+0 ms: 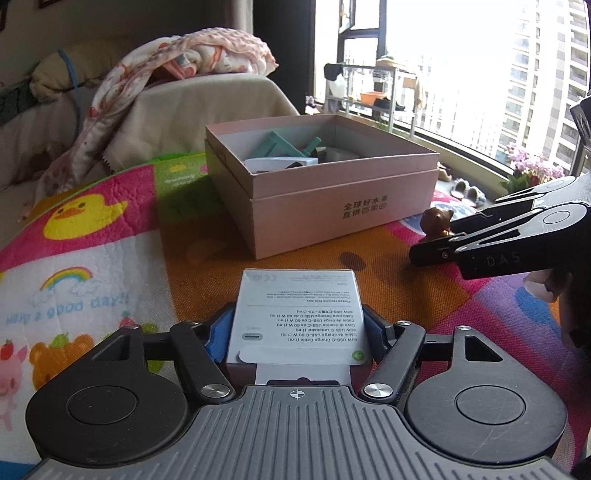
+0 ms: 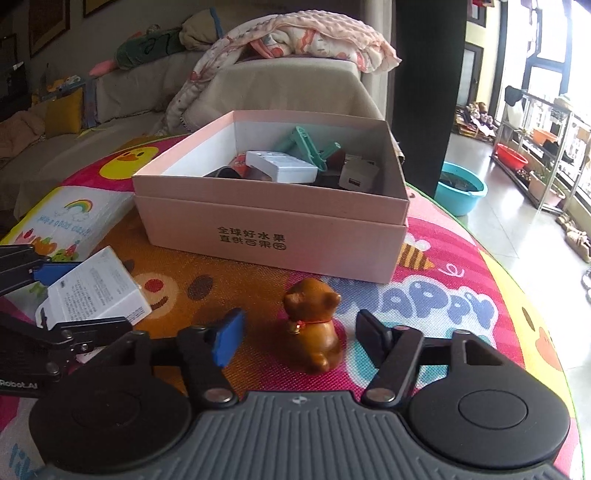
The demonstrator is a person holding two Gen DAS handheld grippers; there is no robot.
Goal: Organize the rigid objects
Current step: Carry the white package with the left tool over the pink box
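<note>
1. Left gripper (image 1: 295,328) clenched on a small white cardboard cable box with printed text (image 1: 299,317); blue pads press both sides of it. Box held just above the colourful cartoon play mat (image 1: 92,258), nearer the viewer than the pink box.
2. Same white box seen from the right wrist view (image 2: 98,291), at the far left, pinched between the left tool's black fingers.
3. Right gripper (image 2: 297,338) released, jaws spread wide on either side of a small glossy brown bear figurine with a red collar and bell (image 2: 314,325). Pads not touching it.
4. Figurine stands upright on the mat, facing away, just in front of the pink box's near wall, apart from it.
5. Open pink cardboard box with dark Chinese lettering on its front (image 2: 273,236) sits mid-mat. Inside: a white rectangular power strip (image 2: 282,166), a teal plastic clip-like piece (image 2: 306,147), a white USB charger block (image 2: 356,173), some dark items too jumbled to identify.
6. From the left wrist view, the right gripper (image 1: 428,253) enters from the right, tips beside the figurine (image 1: 437,219).
7. Behind: beige sofa (image 2: 258,88) with a pink patterned blanket (image 2: 314,33) draped over it.
</note>
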